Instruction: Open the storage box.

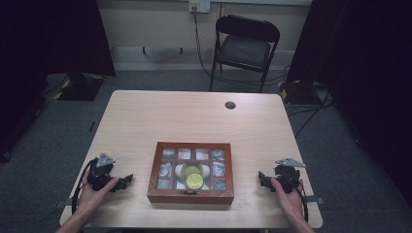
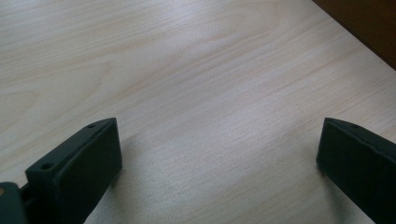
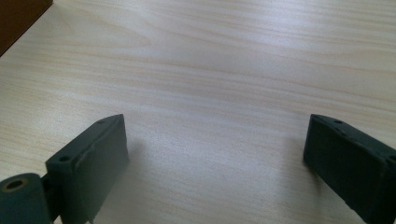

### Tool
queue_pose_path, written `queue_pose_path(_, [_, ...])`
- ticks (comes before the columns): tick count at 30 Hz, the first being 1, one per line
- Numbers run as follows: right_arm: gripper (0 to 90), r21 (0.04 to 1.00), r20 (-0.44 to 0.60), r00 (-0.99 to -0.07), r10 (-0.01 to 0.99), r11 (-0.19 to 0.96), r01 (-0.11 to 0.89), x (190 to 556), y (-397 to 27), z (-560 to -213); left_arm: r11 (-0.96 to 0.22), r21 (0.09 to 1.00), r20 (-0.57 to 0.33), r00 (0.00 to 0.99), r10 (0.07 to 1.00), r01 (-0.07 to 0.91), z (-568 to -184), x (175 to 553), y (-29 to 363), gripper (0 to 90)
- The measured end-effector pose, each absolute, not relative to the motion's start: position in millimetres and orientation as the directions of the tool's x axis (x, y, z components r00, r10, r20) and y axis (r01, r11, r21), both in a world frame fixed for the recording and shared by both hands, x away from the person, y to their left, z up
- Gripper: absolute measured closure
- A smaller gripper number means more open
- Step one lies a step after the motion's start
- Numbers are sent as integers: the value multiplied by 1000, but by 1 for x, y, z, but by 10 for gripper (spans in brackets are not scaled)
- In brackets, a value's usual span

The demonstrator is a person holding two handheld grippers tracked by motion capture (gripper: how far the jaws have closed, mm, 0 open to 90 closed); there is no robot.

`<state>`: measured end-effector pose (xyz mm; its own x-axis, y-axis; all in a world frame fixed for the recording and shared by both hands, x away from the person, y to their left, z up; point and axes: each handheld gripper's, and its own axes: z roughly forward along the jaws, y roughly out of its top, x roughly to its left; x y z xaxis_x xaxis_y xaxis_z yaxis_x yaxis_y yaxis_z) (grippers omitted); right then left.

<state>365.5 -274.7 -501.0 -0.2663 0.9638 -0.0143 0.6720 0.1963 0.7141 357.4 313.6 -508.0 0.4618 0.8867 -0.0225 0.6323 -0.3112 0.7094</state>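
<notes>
A brown wooden box [image 1: 190, 194] with a glass-paned lid lies near the table's front edge, in the middle. Through the panes I see a yellow-green round thing [image 1: 194, 181] and pale items in small compartments. My left gripper [image 1: 127, 180] rests on the table to the left of the box, held by a hand, its jaws wide apart over bare wood [image 2: 219, 135]. My right gripper [image 1: 262, 178] rests to the right of the box, jaws also wide apart with nothing between them [image 3: 217, 133]. A corner of the box [image 2: 369, 23] shows in the left gripper view.
The light wooden table [image 1: 194, 119] has a round cable hole [image 1: 230, 105] at the back. A black folding chair [image 1: 245, 48] stands behind the table. Cables run across the grey floor at the right. Dark curtains hang on both sides.
</notes>
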Motion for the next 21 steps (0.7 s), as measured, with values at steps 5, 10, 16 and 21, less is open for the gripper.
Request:
queue_pose_path(5, [56, 714, -14, -265, 964, 195, 672, 365, -275, -501, -311, 709, -23, 461, 887, 633, -508, 357, 314, 0])
queue_pose_path(10, [53, 714, -14, -270, 963, 198, 672, 366, -275, -501, -296, 709, -26, 443, 896, 640, -507, 355, 312, 18])
queue_pose_path(16, [50, 713, -12, -283, 959, 207, 670, 366, -276, -501, -291, 701, -40, 443, 895, 651, -501, 353, 315, 179])
queue_pose_path(21, [48, 712, -11, -292, 956, 212, 669, 366, -277, -501, -273, 687, -82, 446, 891, 673, -498, 354, 319, 170])
